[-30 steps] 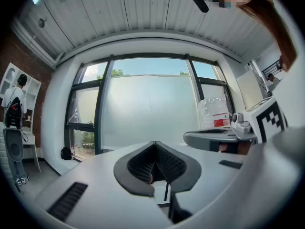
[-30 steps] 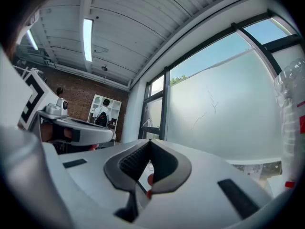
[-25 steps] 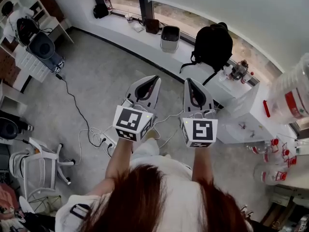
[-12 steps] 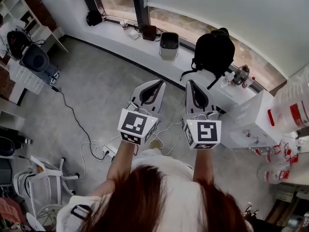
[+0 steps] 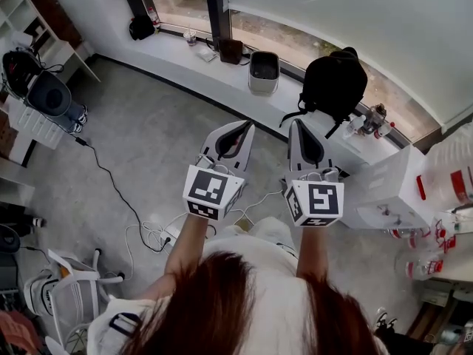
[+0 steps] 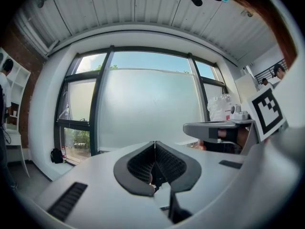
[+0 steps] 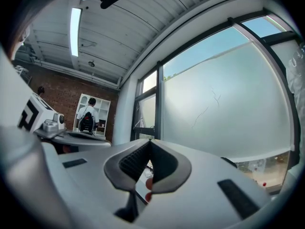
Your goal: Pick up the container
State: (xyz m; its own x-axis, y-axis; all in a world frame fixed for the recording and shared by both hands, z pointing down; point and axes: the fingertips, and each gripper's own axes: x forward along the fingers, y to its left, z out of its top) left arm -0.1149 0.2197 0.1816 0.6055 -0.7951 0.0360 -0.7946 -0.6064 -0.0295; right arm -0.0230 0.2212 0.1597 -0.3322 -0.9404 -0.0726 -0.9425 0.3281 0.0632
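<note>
Large clear plastic containers with red caps stand at the far right of the head view, beside a white table; smaller ones sit lower down. Both grippers are held out level in front of me, side by side, well apart from the containers. My left gripper is shut with nothing between its jaws, and its black pads meet in the left gripper view. My right gripper is shut and empty too, as the right gripper view shows. Both point toward the frosted window.
A grey bin and a black backpack sit on the window ledge ahead. Cables and a power strip lie on the grey floor at left, near a white chair. A person stands by shelves far behind.
The whole view has slid: ledge, bin and backpack have shifted right and closer, and the containers have moved toward the right edge. Both grippers stay shut and side by side.
</note>
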